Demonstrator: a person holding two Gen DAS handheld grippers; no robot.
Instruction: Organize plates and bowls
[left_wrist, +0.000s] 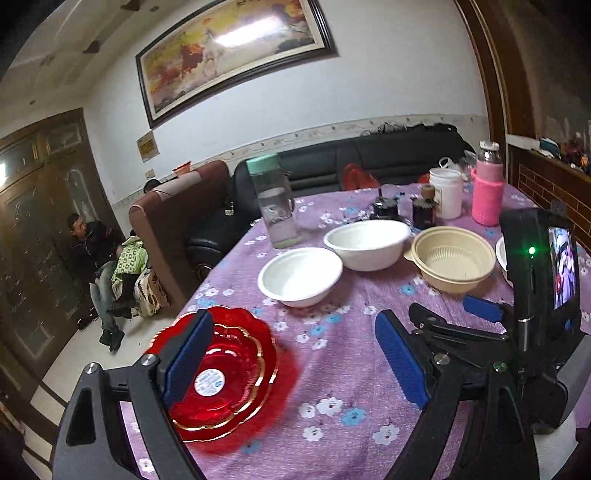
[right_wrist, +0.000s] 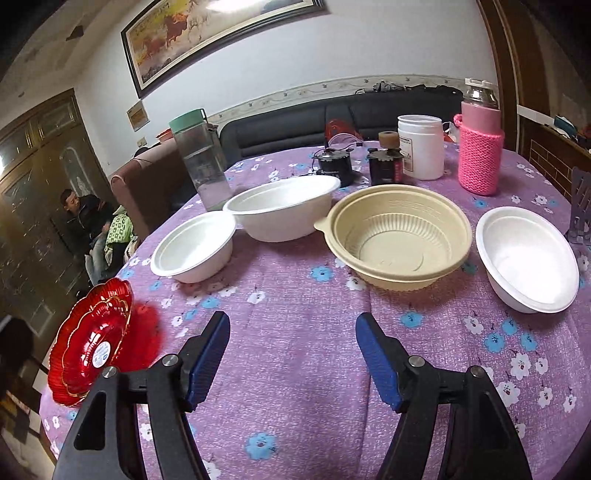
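I think I am at the start of the sorting, with nothing stacked yet: the red plates (left_wrist: 225, 373) lie at the near left edge of the table (right_wrist: 295, 369), while three white bowls, the left one (right_wrist: 194, 248), the middle one (right_wrist: 282, 210) and the right one (right_wrist: 526, 258), stand apart in a row with the beige bowl (right_wrist: 399, 236) between the last two. My next move, I judge, is to choose one bowl and take it by the rim, so that it can nest in another. The left claw (left_wrist: 291, 362) is wide open and holds nothing; one finger (left_wrist: 186, 356) is in front of the plates, but I cannot tell if it touches them. The right claw (right_wrist: 291, 354) is open too, empty, above bare cloth.
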